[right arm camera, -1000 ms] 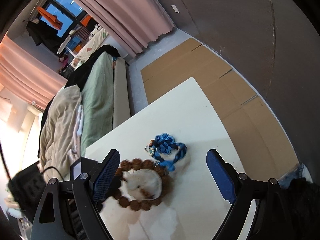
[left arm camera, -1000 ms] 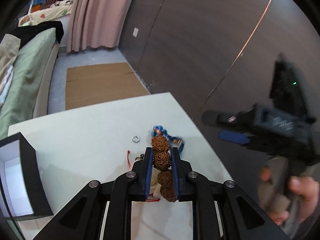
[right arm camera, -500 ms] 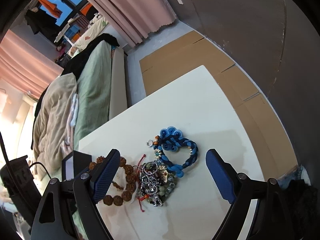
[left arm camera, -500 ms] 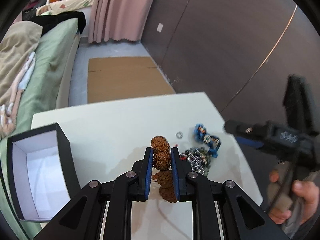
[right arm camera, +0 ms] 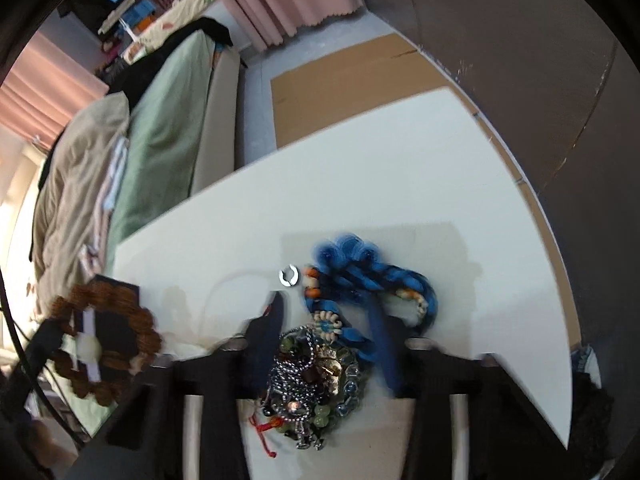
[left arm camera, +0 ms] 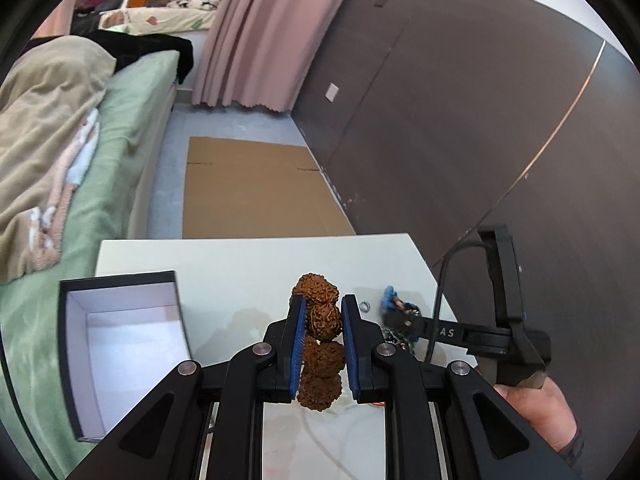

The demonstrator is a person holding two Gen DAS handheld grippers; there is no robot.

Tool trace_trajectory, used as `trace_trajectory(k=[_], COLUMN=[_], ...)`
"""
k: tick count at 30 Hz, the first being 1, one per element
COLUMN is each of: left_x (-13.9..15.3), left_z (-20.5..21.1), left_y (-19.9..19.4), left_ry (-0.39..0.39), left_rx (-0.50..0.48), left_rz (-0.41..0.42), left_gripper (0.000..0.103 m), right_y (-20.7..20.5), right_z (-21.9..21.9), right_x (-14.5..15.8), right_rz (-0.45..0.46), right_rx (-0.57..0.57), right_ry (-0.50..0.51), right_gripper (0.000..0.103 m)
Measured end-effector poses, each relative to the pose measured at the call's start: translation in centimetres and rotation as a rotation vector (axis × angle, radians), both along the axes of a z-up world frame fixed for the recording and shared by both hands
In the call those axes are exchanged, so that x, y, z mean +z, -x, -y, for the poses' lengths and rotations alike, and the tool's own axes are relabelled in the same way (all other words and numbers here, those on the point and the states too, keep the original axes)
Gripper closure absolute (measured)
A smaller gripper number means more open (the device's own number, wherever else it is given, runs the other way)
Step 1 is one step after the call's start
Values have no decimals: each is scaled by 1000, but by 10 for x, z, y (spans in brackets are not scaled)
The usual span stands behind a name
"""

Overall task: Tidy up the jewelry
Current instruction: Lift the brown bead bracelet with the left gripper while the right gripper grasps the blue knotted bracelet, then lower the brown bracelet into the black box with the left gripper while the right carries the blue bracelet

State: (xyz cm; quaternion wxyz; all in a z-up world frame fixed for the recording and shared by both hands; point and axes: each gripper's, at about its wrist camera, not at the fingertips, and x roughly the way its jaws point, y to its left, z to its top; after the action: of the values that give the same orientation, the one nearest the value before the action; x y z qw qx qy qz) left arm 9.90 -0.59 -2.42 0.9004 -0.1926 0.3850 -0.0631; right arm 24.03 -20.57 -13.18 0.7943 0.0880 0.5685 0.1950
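My left gripper (left arm camera: 320,322) is shut on a bracelet of large brown wrinkled seed beads (left arm camera: 320,320) and holds it above the white table (left arm camera: 240,272). The bracelet also shows at the left of the right wrist view (right arm camera: 108,344), lifted. An open black box with a white inside (left arm camera: 120,344) stands on the table's left. My right gripper (right arm camera: 326,320) is open, blurred, low over a pile of metal chains and beads (right arm camera: 312,376), its fingers on either side of the pile. A blue braided bracelet (right arm camera: 372,276) and a small silver ring (right arm camera: 288,275) lie just beyond.
A bed with green sheet and beige blanket (left arm camera: 60,140) runs along the table's left. Flat cardboard (left arm camera: 252,188) lies on the floor beyond the table. A dark wall (left arm camera: 460,100) stands to the right. The table's right edge (right arm camera: 532,248) is near the jewelry.
My left gripper has carried the brown bead bracelet up and left, bringing the box into view. My right gripper has dropped toward the jewelry pile and its fingers have narrowed around it.
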Motion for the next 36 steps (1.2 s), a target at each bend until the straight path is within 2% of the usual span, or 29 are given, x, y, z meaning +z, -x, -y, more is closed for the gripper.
trace_trajectory(k=[5,13,21,24,26,27,28,29,30,31,36], left_x=[8,18,20,19,18,19,19,20,23,25,28], left_z=[-15,-41,-68,-79,-85,-88,-92,-95,-99,-102,-110], left_y=[10,36,53,55,55,55,57,59,63,66,71], left_ry=[4,12,12,35,45,49,53,57,58,52,28], left_rx=[34,108,188,216,236,249,262,279,304,324,357], left_rz=[26,71,81,79,64,53,50,57,80,98,118], left_gripper=[85,85,85,84,79,71,57,49,34,23,20], right_y=[13,38,53,55,57,59,61,62,64,67,81], right_z=[17,18,-9,-16,-21,-24,-29,-34,-40,-48,-83], right_x=[24,46,53,55,56,57,58,60,61,63,73], right_rz=[72,106,126,131,131,131,130,131,131,133,150], right_rx=[-35,-8,27,33,40,48,60,75,90,112,205], right_ry=[-103,-272,-301,-316,-336,-351,-370,-386,-401,-421,-491], right_gripper=[91,91,91,91,91,91,91,91,91,91,91])
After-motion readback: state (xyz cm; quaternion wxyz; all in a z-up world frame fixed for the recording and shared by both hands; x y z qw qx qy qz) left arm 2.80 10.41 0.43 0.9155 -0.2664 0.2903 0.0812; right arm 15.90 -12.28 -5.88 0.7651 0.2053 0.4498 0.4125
